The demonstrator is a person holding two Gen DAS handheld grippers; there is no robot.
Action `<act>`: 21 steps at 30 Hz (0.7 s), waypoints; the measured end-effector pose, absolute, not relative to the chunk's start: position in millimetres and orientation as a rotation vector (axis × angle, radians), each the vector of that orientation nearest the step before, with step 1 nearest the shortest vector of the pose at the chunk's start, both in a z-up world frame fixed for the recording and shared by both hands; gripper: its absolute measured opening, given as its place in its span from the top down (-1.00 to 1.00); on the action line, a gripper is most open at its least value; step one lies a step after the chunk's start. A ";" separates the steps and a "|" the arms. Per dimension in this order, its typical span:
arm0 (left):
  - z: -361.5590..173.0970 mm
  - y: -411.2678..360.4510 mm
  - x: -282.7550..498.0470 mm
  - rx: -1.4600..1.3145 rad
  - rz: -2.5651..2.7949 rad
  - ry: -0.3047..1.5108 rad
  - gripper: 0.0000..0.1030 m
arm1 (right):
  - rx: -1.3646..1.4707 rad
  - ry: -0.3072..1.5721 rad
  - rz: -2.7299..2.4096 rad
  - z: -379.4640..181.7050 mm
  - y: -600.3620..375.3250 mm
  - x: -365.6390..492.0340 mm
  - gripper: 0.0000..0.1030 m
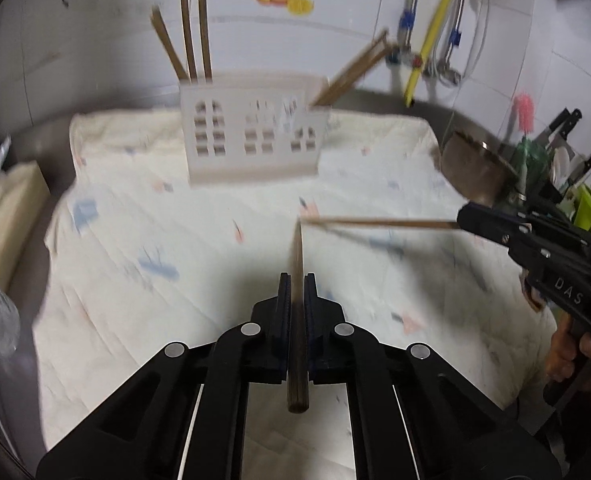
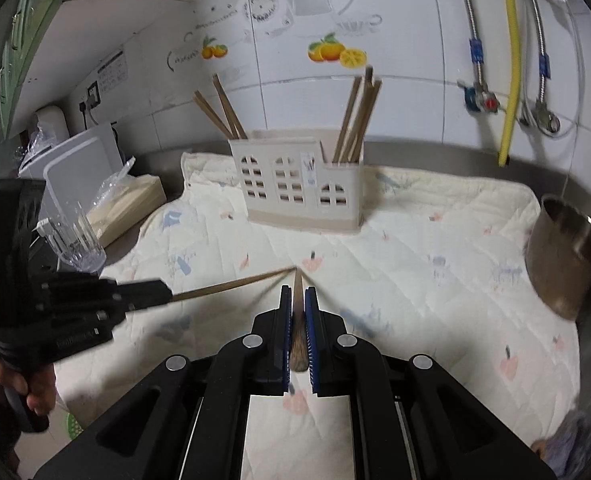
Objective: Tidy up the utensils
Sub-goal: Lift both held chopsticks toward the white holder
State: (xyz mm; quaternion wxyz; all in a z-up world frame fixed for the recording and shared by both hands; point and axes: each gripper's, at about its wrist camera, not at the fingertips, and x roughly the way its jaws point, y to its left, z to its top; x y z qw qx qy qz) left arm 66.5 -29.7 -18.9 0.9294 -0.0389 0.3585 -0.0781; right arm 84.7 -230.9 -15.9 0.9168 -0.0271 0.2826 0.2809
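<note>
My left gripper [image 1: 298, 280] is clamped on a dark brown wooden chopstick [image 1: 296, 312]; its thick butt end sticks out behind the jaws toward the camera and the tapered tip points ahead, above the cloth. My right gripper [image 2: 298, 292] is likewise closed on a second brown wooden chopstick [image 2: 298, 322], butt end between the blue pads [image 2: 310, 332], tip forward. In the left wrist view the right gripper's chopstick [image 1: 379, 222] runs level from the right; the two tips nearly meet, and I cannot tell whether they touch. The right wrist view shows the same from the other side, with the left gripper's chopstick [image 2: 231, 286] coming from the left.

Behind the tips, well apart, stands the beige plastic utensil holder with window-shaped cut-outs [image 2: 295, 184]. Its left compartment holds three brown chopsticks leaning left [image 2: 223, 110]; its lower right compartment holds a bunch leaning right [image 2: 357, 116]; nothing shows above the rim in the middle.

The holder rests on a cream quilted cloth with small pink and blue prints [image 2: 435, 280] spread over the surface. On the right edge sits a steel pot [image 2: 567, 256]; on the left, a clear ribbed glass [image 2: 75, 236] and a white box [image 2: 79, 168]. White tiled wall with orange-fruit stickers [image 2: 335, 52] and a yellow hose [image 2: 509, 60] behind.
</note>
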 end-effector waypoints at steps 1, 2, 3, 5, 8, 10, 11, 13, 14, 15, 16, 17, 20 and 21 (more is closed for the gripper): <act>-11.9 -25.5 70.2 -0.082 -0.162 0.722 0.90 | -0.061 0.576 0.580 -12.3 -230.2 86.8 0.87; -7.4 -23.7 73.0 -0.083 -0.165 0.714 0.90 | -0.064 0.570 0.584 -7.9 -229.6 89.0 0.87; -2.5 -22.2 75.9 -0.083 -0.172 0.704 0.91 | -0.067 0.564 0.587 -3.9 -229.0 91.4 0.87; 6.6 -19.6 82.4 -0.073 -0.177 0.684 0.91 | -0.076 0.553 0.597 6.3 -228.0 98.2 0.87; 16.6 -17.2 95.0 -0.055 -0.189 0.669 0.91 | -0.078 0.547 0.614 20.8 -227.5 111.4 0.87; 19.7 -16.3 101.3 -0.052 -0.196 0.667 0.92 | -0.083 0.548 0.623 28.7 -226.0 120.1 0.88; 21.7 -16.0 104.6 -0.050 -0.199 0.666 0.93 | -0.088 0.546 0.624 32.5 -225.3 124.1 0.88; 22.4 -16.9 107.6 -0.037 -0.206 0.665 0.97 | -0.100 0.544 0.626 37.3 -223.6 128.5 0.88; 21.9 -17.4 109.0 -0.032 -0.209 0.668 0.97 | -0.108 0.543 0.625 39.1 -222.4 130.3 0.88; 21.1 -17.7 109.6 -0.030 -0.212 0.670 0.97 | -0.113 0.542 0.625 40.0 -221.0 130.7 0.88; 20.6 -17.6 108.8 -0.029 -0.216 0.671 0.97 | -0.117 0.542 0.624 40.0 -220.2 130.8 0.88; 19.8 -17.4 106.8 -0.030 -0.221 0.671 0.97 | -0.119 0.542 0.625 39.3 -219.4 130.4 0.88; 13.3 -14.9 98.3 -0.044 -0.236 0.680 0.96 | -0.124 0.538 0.626 35.0 -217.9 125.6 0.87; 9.6 -13.8 95.7 -0.049 -0.244 0.689 0.96 | -0.126 0.536 0.625 33.4 -217.7 123.8 0.87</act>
